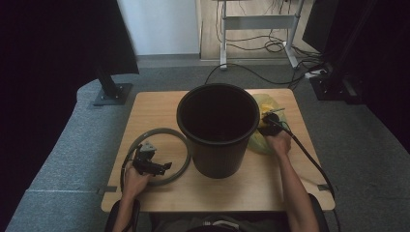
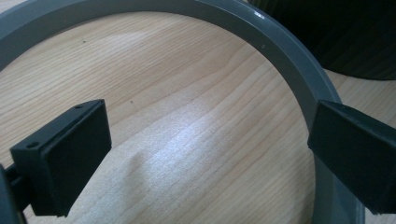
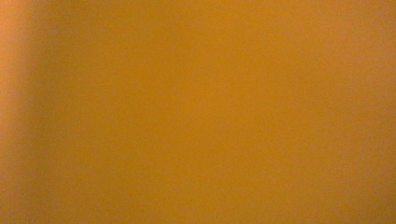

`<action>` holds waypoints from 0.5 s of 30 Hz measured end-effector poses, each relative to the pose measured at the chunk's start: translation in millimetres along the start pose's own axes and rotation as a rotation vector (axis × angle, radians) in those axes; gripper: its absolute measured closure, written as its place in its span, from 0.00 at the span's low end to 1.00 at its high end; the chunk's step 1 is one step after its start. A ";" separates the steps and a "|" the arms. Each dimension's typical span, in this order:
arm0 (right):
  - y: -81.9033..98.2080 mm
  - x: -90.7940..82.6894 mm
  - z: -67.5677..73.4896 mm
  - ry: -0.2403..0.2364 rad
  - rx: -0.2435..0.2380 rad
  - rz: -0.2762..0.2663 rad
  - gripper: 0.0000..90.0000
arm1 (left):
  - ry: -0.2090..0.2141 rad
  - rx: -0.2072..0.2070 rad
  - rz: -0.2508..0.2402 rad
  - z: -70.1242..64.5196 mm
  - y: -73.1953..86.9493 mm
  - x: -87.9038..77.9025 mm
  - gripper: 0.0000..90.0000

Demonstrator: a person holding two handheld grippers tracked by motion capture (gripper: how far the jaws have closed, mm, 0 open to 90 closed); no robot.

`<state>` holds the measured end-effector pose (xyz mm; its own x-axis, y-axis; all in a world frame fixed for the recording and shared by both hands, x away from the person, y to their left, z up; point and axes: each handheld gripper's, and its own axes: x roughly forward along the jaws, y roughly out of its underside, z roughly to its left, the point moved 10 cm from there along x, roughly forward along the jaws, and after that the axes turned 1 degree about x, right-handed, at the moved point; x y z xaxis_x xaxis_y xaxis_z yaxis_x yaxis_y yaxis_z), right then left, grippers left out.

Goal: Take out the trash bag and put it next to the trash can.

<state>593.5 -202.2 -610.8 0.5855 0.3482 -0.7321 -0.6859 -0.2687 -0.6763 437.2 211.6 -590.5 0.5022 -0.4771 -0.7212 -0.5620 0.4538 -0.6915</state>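
Grey carpet floor (image 1: 348, 145), white wall (image 1: 159, 24), a metal desk frame (image 1: 256, 21) with cables behind the wooden table (image 1: 270, 188)

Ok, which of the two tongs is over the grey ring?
The left tongs: they sit open above the grey ring, left of the black bin. The right tongs are at the yellow bag on the bin's other side.

Black bin (image 1: 217, 128) stands mid-table (image 1: 270, 186); grey ring (image 1: 181, 145) lies left under left gripper (image 1: 153, 166); right gripper (image 1: 270, 126) sits on yellow bag (image 1: 263, 104) at right.
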 end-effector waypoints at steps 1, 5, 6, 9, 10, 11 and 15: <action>0.0 0.0 0.0 0.000 0.000 0.000 0.81 | 0.000 0.000 0.000 0.0 0.0 0.0 0.00; -7.5 7.7 -5.4 -0.018 0.018 -0.013 0.81 | 0.005 0.009 -0.006 -1.0 -0.7 -0.4 0.00; -8.4 8.4 -6.0 -0.019 0.016 -0.012 0.80 | 0.008 0.013 -0.012 -1.3 -1.5 -1.1 0.00; -11.0 8.6 -5.5 -0.031 -0.001 0.004 0.71 | 0.005 0.019 -0.024 -0.8 -3.2 -3.0 0.00; -11.6 8.0 -4.6 -0.035 -0.003 0.005 0.66 | 0.001 0.018 -0.029 -0.3 -3.6 -3.2 0.00; -12.5 6.8 -3.6 -0.038 -0.005 0.005 0.61 | -0.001 0.017 -0.030 0.5 -3.5 -3.4 0.00; -20.4 -1.4 -2.0 -0.029 0.013 -0.034 0.31 | -0.006 0.018 -0.028 1.8 -2.5 -3.6 0.00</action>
<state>607.5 -198.9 -596.2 0.5959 0.3829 -0.7059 -0.6714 -0.2448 -0.6995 438.0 213.5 -586.2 0.5213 -0.4855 -0.7018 -0.5360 0.4537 -0.7120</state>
